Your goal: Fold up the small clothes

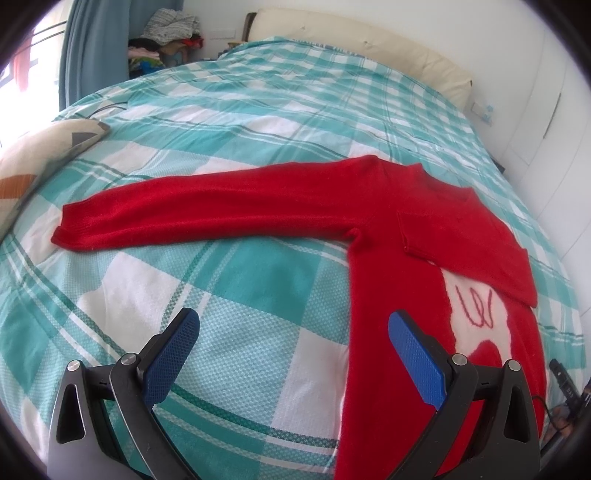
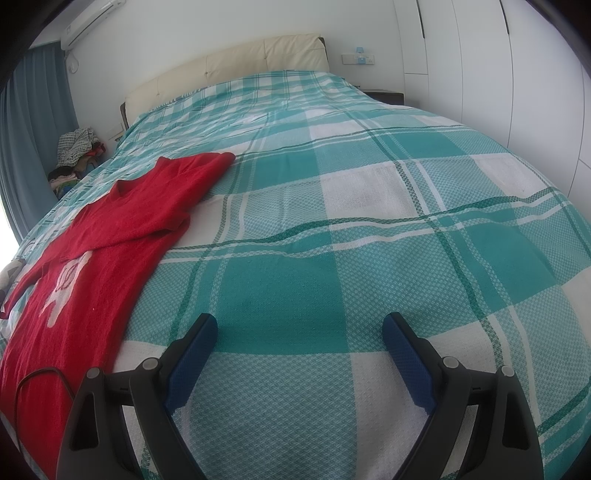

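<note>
Bed [image 2: 369, 221], teal-white checked cover; red sweater [image 1: 388, 229] flat; patterned cushion [image 1: 33, 166] at edge.

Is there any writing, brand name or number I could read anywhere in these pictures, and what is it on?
No readable text anywhere.
Red sweater: a red scribble stitched on its white patch looks a bit like "W", but it is likely a drawing, not lettering.
Wall switch plate: small blue marks, too small to read.
Air conditioner: no legible brand.
Both hand-held grippers: no markings visible.
</note>
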### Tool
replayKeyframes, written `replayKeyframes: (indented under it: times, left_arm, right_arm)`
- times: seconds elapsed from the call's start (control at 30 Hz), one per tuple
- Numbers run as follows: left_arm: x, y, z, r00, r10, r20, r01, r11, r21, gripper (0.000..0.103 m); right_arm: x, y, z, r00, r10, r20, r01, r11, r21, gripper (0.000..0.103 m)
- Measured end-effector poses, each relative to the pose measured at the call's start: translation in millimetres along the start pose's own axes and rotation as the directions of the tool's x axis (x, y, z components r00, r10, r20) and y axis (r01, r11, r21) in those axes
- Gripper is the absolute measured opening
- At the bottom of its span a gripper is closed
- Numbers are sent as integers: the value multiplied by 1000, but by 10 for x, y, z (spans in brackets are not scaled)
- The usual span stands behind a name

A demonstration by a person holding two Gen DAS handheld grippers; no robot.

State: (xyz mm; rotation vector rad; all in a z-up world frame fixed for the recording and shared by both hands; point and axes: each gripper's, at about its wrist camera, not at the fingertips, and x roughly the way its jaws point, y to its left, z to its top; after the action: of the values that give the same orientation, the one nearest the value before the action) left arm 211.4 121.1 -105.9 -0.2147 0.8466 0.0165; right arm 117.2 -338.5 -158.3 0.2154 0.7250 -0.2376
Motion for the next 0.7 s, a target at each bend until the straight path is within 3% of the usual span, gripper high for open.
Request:
replayKeyframes:
  times: [0.7]
  left_arm:
    - [73, 24, -30, 998, 27, -50, -27, 1000, 12, 102]
  right_arm:
    - [3, -10, 3, 1000, 1, 0, -1, 1000, 1, 90]
